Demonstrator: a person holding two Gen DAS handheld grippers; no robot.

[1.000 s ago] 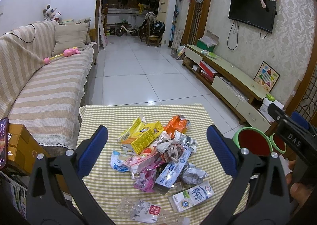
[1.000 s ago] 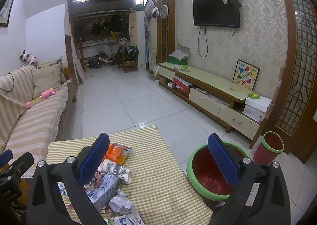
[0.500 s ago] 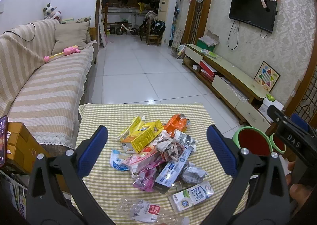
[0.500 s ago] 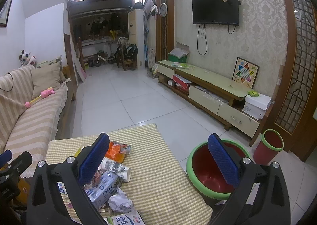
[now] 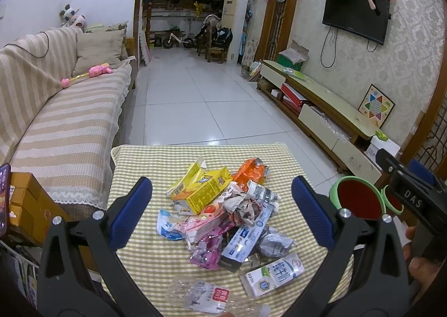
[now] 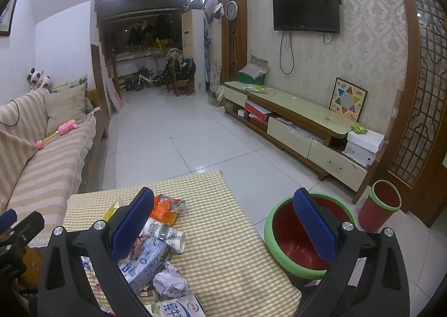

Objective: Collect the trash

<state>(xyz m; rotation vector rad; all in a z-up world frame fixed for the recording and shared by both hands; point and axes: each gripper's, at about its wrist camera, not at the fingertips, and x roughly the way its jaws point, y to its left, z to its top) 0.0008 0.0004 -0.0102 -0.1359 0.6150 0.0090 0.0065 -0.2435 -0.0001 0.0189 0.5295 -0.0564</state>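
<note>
A pile of trash [image 5: 223, 213] lies on the checked table [image 5: 156, 160]: a yellow carton [image 5: 208, 191], an orange wrapper [image 5: 251, 173], a blue-white box [image 5: 245, 238], a milk carton [image 5: 272, 275] and a clear bottle [image 5: 204, 298]. My left gripper [image 5: 222, 213] is open and empty, above the pile. My right gripper [image 6: 223, 223] is open and empty over the table's right side, with the pile [image 6: 156, 255] at its left finger. A red basin with a green rim [image 6: 296, 233] stands on the floor right of the table.
A small red bin [image 6: 380, 206] stands beyond the basin. A striped sofa [image 5: 64, 110] runs along the left. A long TV cabinet [image 6: 296, 124] lines the right wall. White tiled floor [image 5: 195, 104] stretches ahead. A brown box [image 5: 25, 202] sits left of the table.
Both grippers stay open. The views have shifted only slightly; the right wrist view has dropped a little closer to the table.
</note>
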